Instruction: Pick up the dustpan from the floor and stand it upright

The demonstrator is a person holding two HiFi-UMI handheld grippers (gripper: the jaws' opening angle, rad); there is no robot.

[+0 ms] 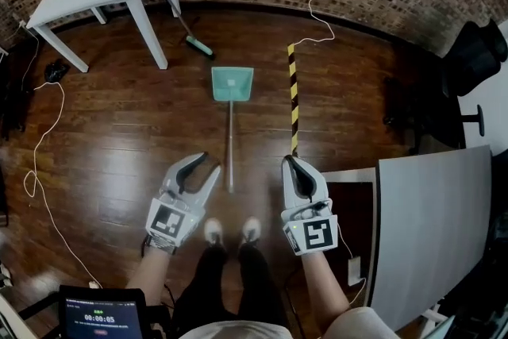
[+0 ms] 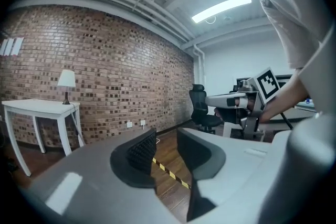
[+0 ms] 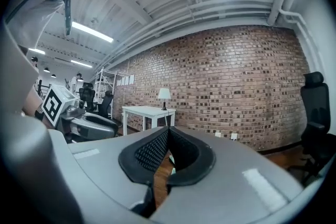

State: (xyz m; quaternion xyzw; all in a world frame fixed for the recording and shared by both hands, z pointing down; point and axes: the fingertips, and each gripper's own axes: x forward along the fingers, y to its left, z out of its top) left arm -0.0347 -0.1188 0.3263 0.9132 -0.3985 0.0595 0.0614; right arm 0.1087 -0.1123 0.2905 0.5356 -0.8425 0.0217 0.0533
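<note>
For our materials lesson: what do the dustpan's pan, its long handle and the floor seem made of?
Pan: probably plastic, matte, uniform teal. Handle: likely metal, thin, pale grey with slight sheen. Floor: wood planks or laminate, glossy; plank seams and light reflections show.

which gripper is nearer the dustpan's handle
Left. The left gripper hangs just left of the dustpan handle; the right gripper is farther off on its right, by the striped tape.

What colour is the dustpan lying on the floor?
The dustpan is teal; the head view shows it best.
</note>
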